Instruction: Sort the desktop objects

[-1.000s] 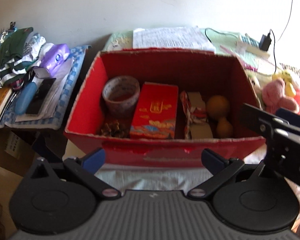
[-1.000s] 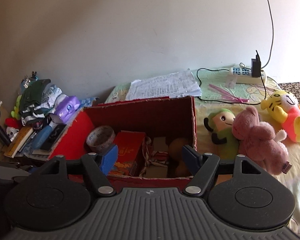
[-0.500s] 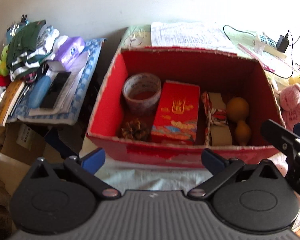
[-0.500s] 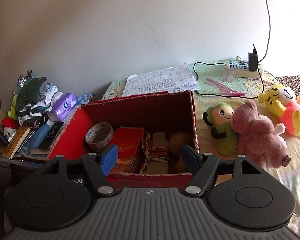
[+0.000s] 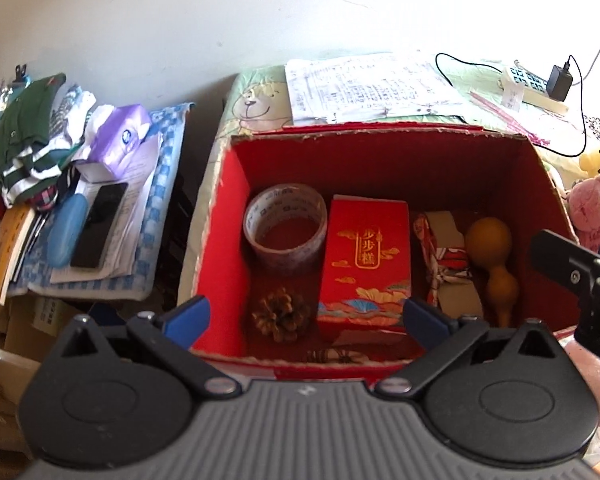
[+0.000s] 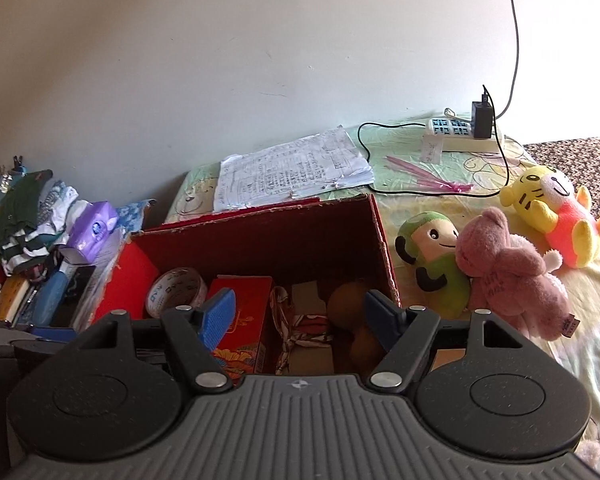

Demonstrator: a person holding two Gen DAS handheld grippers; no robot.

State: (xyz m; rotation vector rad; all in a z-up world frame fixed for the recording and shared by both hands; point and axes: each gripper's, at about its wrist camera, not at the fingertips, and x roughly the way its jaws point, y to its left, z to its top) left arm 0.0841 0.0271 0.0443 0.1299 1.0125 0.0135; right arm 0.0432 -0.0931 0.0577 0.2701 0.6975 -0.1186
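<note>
Red cardboard box [image 5: 220,240] sitting right ahead of the left gripper [image 5: 306,314], open top, ragged torn rim. Inside, from the left: roll of clear tape [image 5: 286,228] at the far left, pine cone [image 5: 282,314] just below it and nearest the left finger, red gift carton with gold print [image 5: 366,268] dead centre between the fingers, a small parcel tied with patterned ribbon [image 5: 446,264], then a tan gourd [image 5: 492,256] against the right wall. All packed close, mostly touching.

Looks like an in-between step: box filled, nothing in hand. Left gripper spread wide and empty, hovering over the near rim. Right gripper [image 6: 298,314] also spread wide and empty, looking over the box's right half.

Next up, probably the plush toys off to the right of the right gripper: green one [image 6: 432,264], pink bear [image 6: 512,272] leaning on it, yellow and pink one [image 6: 556,208] further out. Needs a swing right and a soft squeeze on squashy fur. Not much free room left in the box, though.

Beyond the box: stack of printed papers [image 6: 292,172], power strip with charger [image 6: 464,132]. Left of the left gripper: pile of clothes, tissue pack, books.
</note>
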